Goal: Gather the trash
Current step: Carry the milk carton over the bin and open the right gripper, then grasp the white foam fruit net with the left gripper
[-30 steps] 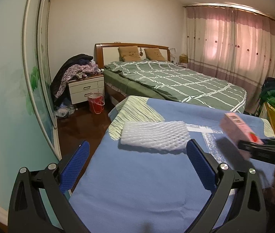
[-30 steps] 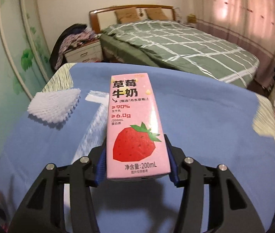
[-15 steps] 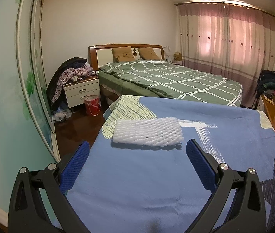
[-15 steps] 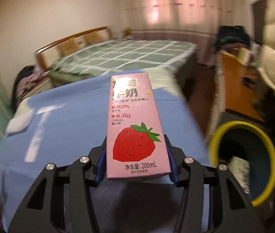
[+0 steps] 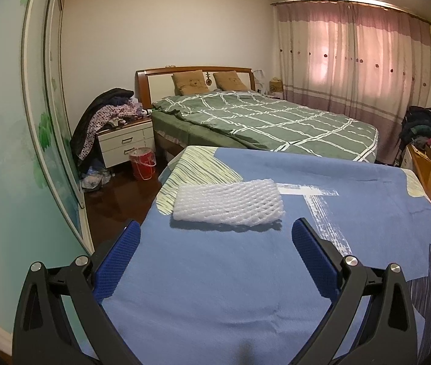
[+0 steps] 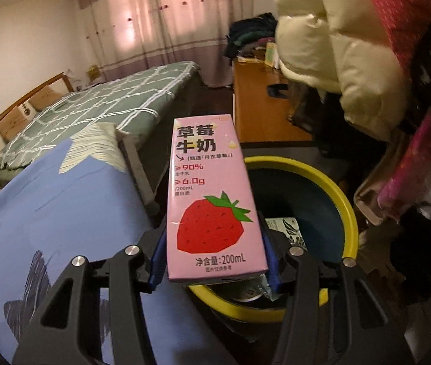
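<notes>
My right gripper (image 6: 214, 252) is shut on a pink strawberry milk carton (image 6: 211, 194), held upright between the blue pads. Behind and below the carton stands a dark blue trash bin with a yellow rim (image 6: 334, 191); some paper and other trash lie inside it. In the left wrist view a white foam net sleeve (image 5: 227, 202) lies on the blue cloth (image 5: 230, 273). My left gripper (image 5: 215, 258) hangs open just short of the sleeve, with nothing between its pads.
The blue cloth (image 6: 48, 206) covers a table whose edge is left of the bin. A green checked bed (image 5: 264, 121) lies beyond, with a nightstand (image 5: 124, 146) and a red bucket (image 5: 142, 164) on the left. A cream puffy jacket (image 6: 337, 36) and piled clothes crowd the bin's right side.
My right gripper has swung right with the carton, from over the blue cloth to the yellow-rimmed bin, and has rolled. The left gripper has stayed open in front of the foam sleeve.
</notes>
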Demonstrator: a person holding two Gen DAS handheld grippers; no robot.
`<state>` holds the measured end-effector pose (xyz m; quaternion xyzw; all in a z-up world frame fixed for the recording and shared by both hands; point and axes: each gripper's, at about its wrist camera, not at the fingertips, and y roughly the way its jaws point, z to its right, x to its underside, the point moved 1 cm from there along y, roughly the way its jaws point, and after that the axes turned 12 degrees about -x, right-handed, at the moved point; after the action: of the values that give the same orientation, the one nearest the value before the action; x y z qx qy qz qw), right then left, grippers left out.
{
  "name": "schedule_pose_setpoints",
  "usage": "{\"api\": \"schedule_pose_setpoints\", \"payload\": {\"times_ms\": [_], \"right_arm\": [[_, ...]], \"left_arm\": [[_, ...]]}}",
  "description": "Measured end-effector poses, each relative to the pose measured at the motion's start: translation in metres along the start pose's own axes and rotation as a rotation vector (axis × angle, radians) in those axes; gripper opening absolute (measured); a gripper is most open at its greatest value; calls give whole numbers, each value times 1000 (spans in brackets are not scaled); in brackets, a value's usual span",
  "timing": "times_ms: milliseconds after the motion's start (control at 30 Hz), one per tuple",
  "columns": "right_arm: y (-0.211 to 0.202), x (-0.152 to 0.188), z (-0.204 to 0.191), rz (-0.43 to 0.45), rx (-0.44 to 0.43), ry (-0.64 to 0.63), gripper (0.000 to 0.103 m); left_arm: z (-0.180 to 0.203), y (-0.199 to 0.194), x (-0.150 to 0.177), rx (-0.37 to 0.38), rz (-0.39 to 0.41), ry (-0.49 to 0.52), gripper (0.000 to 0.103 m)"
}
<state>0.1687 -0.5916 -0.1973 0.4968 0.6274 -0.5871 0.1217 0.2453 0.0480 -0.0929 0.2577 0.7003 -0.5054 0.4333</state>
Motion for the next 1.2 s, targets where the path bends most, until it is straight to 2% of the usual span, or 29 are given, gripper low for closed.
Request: {"api": "schedule_pose_setpoints", "payload": {"times_ms": [167,267,433,633,733,867,1033,1200], "right_arm": [[3,-2,3,-1,26,19,51],[1,-1,4,13,45,30,66],[-7,1,-4,42,49,-4,71],[-12,2,-10,59,29,-18,76],[-11,2,-8,54,4,-6,76],[-10,1,-6,51,-19,8,77],[-10,1,-5,48,-33,15,77],[-10,1,-7,48,-36,9,77]], "left_arm": [[1,0,0,1,-2,4,98],[0,0,0,3,-5,1,98],[1,6,1,9,-20,10,98],[-4,30,-2,-7,-116,-13,98],[0,43,-6,-26,-151,11,98],[1,74,-13,-31,-238,10,98],[-3,112,-16,21,-331,-47,98],[15,132,-22,85,-344,-42,98]]}}
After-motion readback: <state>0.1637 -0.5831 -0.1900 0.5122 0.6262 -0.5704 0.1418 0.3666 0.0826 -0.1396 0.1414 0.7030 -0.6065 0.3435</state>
